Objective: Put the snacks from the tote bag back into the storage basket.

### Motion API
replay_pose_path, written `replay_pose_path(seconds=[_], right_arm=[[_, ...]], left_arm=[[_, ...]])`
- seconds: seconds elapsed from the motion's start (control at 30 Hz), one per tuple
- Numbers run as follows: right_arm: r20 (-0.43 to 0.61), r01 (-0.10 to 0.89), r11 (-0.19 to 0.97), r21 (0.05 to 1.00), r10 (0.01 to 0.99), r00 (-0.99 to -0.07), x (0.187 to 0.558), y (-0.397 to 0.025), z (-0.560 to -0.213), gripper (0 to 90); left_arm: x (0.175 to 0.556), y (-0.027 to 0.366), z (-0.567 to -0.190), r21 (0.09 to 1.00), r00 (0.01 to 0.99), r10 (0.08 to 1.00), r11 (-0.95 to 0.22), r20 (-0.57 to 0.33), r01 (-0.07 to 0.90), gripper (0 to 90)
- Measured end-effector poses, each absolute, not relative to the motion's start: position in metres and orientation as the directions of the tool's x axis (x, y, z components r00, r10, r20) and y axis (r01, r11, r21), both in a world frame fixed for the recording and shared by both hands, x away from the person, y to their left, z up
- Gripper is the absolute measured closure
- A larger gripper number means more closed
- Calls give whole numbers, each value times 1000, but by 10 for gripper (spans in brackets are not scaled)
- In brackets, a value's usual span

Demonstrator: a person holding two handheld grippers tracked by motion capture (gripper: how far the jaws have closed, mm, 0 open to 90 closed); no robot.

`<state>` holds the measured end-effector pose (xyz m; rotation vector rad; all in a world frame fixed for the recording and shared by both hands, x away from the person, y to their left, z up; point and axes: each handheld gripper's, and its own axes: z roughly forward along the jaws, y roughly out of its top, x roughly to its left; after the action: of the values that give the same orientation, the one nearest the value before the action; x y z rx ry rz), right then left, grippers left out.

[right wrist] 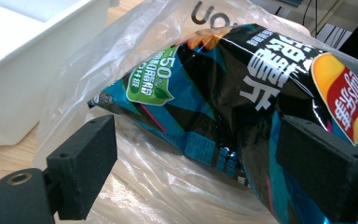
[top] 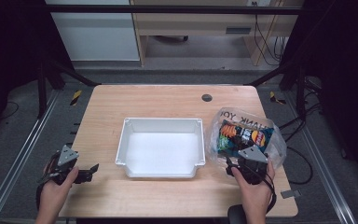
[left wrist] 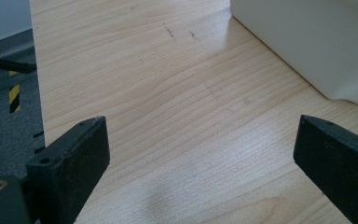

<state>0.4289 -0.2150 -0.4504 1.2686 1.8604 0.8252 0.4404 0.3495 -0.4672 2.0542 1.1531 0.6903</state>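
Both pairs of fingers stand wide apart and hold nothing: the right gripper (right wrist: 196, 172) has its jaws spread on either side of the chip bag's near end, and the left gripper (left wrist: 200, 172) has its jaws spread over bare wood.

Largest is the table (top: 168, 100), pale wood with a small round grommet (top: 207, 97) near its far edge. At its middle sits the white bin (top: 160, 163), nothing in it. Just to the bin's right lies a clear plastic bag (top: 221, 119) with dark lettering, and inside it the chip bag (top: 242, 135), black and teal with a yellow-red logo. The right gripper (top: 234, 164) sits at the plastic bag's near edge; the left gripper (top: 91, 171) rests well apart, near the table's left corner, with the bin's wall (left wrist: 317, 42) at its upper right.

As I judge it, the work is to get the chip bag (right wrist: 242, 102) out and into the bin. The risk is the film (right wrist: 140, 182): it lies loose between jaws and chips, so closing now would likely pinch both layers and drag the whole sack, or slip off the glossy foil. Squeezing hard on the puffed pack could crush the chips. With the left gripper far off, nothing pins the sack down, so it may lift too.
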Motion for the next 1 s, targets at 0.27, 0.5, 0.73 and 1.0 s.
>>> replay_pose_path(seconds=[0.27, 0.5, 0.73, 1.0], right_arm=[[-206, 472, 299, 829, 949, -239, 427, -217, -449, 150], [-225, 483, 358, 799, 923, -311, 435, -236, -440, 145], [-246, 497, 427, 756, 888, -389, 441, -244, -424, 137], [-294, 490, 535, 689, 823, -485, 454, -249, -403, 128]], left_arm=[[439, 350, -467, 764, 470, 875, -383, 119, 519, 31], [438, 351, -468, 767, 461, 880, -373, 114, 523, 31], [438, 350, -468, 767, 460, 880, -373, 115, 522, 31], [438, 350, -469, 762, 464, 878, -382, 121, 524, 31]])
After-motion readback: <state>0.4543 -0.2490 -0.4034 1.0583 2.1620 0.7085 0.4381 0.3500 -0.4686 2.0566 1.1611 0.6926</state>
